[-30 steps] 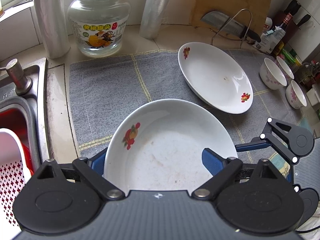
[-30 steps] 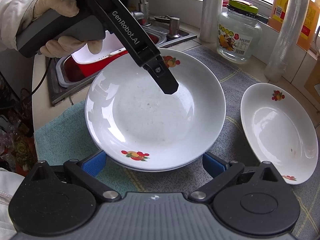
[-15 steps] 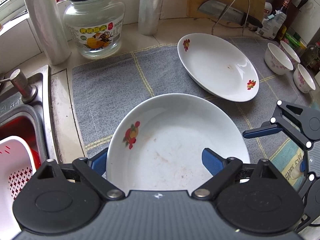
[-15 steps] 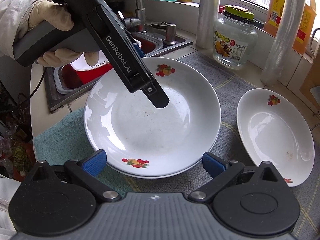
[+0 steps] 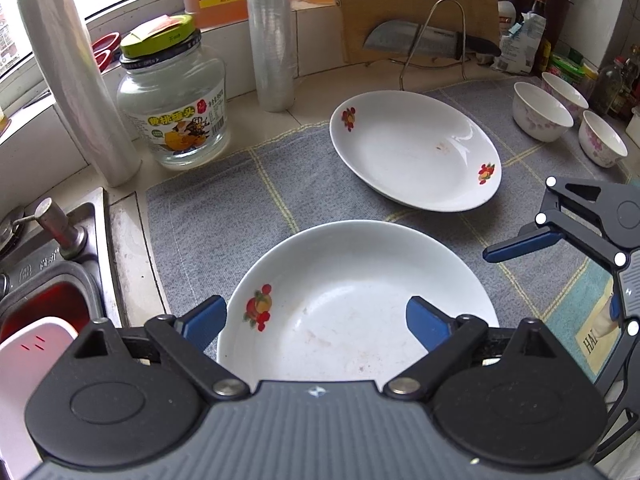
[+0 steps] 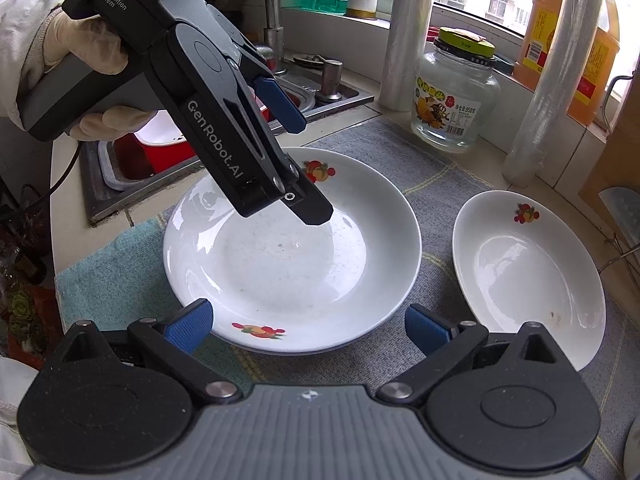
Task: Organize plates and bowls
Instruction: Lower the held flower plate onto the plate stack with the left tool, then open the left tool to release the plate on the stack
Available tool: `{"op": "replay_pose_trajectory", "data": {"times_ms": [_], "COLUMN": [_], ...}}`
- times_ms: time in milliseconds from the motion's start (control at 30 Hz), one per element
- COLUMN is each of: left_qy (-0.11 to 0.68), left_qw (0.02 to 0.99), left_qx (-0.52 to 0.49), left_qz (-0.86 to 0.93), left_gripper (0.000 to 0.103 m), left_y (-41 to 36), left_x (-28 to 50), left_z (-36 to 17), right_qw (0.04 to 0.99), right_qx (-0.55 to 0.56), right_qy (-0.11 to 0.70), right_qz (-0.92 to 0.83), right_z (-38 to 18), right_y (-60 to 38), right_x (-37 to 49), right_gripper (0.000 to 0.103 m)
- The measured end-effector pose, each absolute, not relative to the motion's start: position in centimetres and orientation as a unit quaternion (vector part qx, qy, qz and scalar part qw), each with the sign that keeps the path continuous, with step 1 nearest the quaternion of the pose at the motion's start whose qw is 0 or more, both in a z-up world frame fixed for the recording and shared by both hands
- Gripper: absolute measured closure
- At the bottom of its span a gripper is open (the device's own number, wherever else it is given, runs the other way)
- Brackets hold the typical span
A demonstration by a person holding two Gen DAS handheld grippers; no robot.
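A white plate with fruit prints (image 5: 360, 296) (image 6: 292, 256) lies on the grey mat, seemingly on another plate under it. My left gripper (image 5: 316, 320) (image 6: 304, 168) is open and hovers above its rim, touching nothing. My right gripper (image 6: 308, 328) is open just short of the plate's near edge; one of its fingers (image 5: 520, 244) shows in the left wrist view. A second white plate (image 5: 416, 148) (image 6: 528, 276) lies apart on the mat. Three small floral bowls (image 5: 542, 112) stand at the far right.
A glass jar (image 5: 176, 116) (image 6: 456, 104), two rolls of film (image 5: 72, 80), an oil jug (image 6: 568, 48) and a cleaver on a rack (image 5: 424, 44) line the back. The sink (image 5: 44, 280) (image 6: 132, 164) holds a red and white basin.
Both grippers have pulled back and risen from the near plate. The left gripper has lifted clear of it and tilted up, so more of the back counter shows.
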State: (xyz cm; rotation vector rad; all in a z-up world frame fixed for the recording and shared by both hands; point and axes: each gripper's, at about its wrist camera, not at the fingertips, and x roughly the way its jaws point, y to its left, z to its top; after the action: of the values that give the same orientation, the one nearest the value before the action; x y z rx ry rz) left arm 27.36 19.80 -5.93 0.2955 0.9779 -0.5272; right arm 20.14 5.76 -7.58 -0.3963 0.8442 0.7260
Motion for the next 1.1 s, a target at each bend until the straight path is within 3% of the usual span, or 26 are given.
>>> {"op": "replay_pose_trajectory", "data": {"times_ms": [500,1100], "left_qy": [0.371,0.346], "left_qw": [0.912,0.912], "left_qx": [0.050,0.040], "left_qz": [-0.166,-0.217], "left_gripper": [0.002,0.002], "left_y": [20.0,15.8], "left_x": [20.8,19.1], "left_z": [-4.2,-5.3], "right_qw": [0.877,0.892], "right_qx": [-0.166,-0.146], "right_qy": [0.378,0.414], "right_qz": [0.246,0.107], "right_z": [-6.3,-7.1], "right_y": [1.4,-3.8], "right_x": [19.5,19.3], "right_gripper": [0.000,0.000]}}
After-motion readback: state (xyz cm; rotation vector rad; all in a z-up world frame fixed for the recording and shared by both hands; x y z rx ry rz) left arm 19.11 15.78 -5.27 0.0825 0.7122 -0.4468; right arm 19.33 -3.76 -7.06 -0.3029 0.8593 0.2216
